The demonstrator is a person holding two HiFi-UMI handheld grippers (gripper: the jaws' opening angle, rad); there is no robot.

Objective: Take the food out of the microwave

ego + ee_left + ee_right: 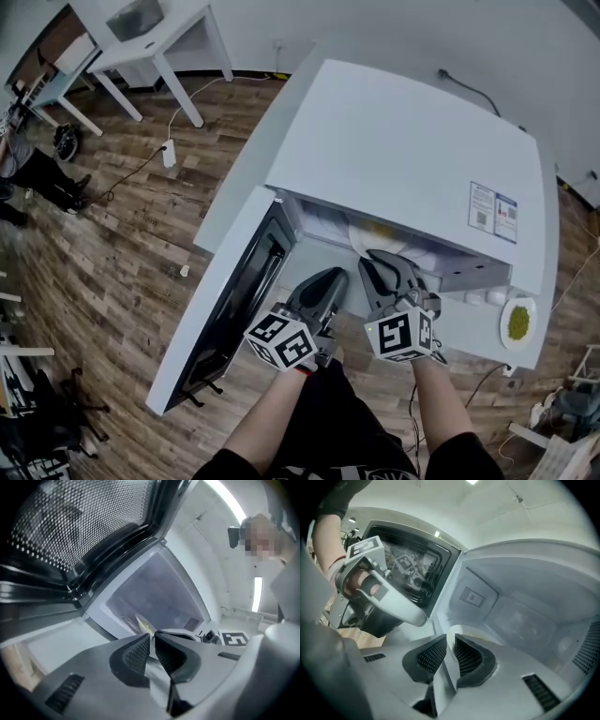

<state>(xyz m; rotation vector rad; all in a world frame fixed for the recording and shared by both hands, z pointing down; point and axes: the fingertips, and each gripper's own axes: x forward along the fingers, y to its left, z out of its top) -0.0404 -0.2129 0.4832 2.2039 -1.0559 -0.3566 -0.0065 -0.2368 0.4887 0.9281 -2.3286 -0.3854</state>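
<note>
A white microwave point(403, 150) stands with its door point(239, 291) swung open to the left. Inside lies a white plate point(380, 234) of yellowish food. My right gripper point(382, 264) reaches into the cavity, its jaws shut on the plate's near rim point(476, 633). In the right gripper view the right gripper point(450, 640) shows only a thin slit. My left gripper point(328, 279) hovers at the cavity's front left edge, shut and holding nothing. In the left gripper view the left gripper point(152, 638) points at the plate point(145, 623), a short way ahead.
A small dish of green food point(517, 323) sits on the white surface right of the microwave. The open door blocks the left side. White tables point(155, 37) and a cable with a power strip point(170, 153) lie on the wooden floor at far left.
</note>
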